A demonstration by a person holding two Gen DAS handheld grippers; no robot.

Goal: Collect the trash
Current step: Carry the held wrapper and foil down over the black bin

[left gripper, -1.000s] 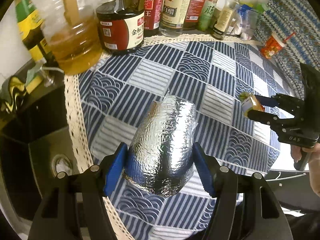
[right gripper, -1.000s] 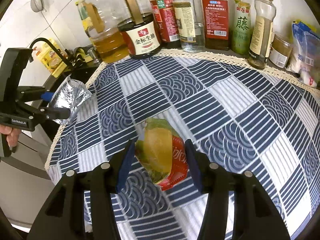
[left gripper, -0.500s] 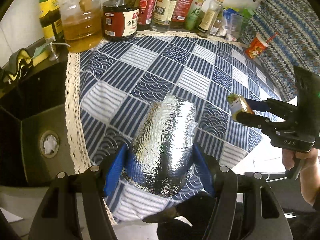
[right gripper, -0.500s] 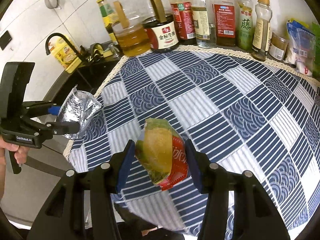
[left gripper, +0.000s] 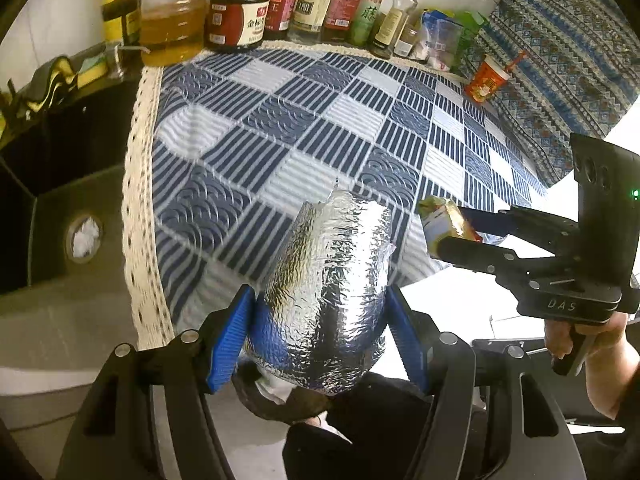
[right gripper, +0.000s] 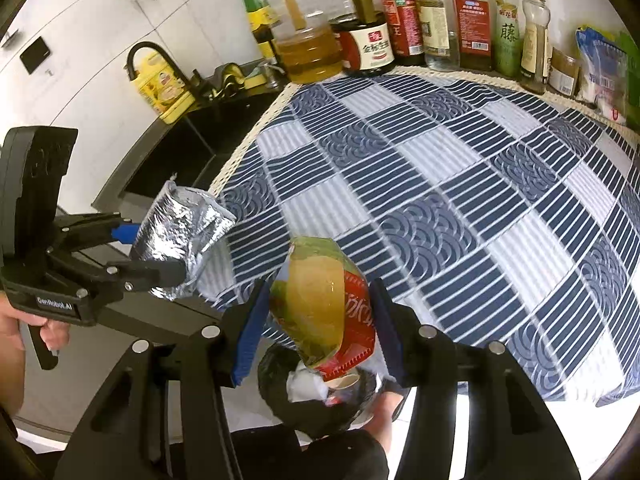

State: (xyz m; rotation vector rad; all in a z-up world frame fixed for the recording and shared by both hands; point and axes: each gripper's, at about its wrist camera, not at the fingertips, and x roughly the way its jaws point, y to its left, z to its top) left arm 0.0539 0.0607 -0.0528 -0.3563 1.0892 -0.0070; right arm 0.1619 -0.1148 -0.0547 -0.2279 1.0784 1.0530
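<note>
The left gripper [left gripper: 320,320] has its blue-padded jaws closed on a crumpled silver foil bag [left gripper: 328,280], which stands upright between them, held in the air just past the near edge of the counter. The right gripper [right gripper: 316,308] has its jaws pressed onto a yellow, green and red snack wrapper [right gripper: 320,304], also lifted clear of the counter's near edge. In the left wrist view the right gripper [left gripper: 452,230] shows at the right with the wrapper [left gripper: 444,220] at its tips; in the right wrist view the left gripper [right gripper: 160,252] shows at the left with the foil bag [right gripper: 180,236].

Directly below the wrapper sits a black-lined trash bin [right gripper: 280,396] holding white crumpled paper [right gripper: 304,386] and other scraps. A blue-and-white checked cloth [right gripper: 460,184] covers the counter. Sauce and oil bottles [right gripper: 472,20] line its far edge, and an orange paper cup [left gripper: 486,82] stands near the far right corner. A dark sink [left gripper: 60,240] lies beside the left edge.
</note>
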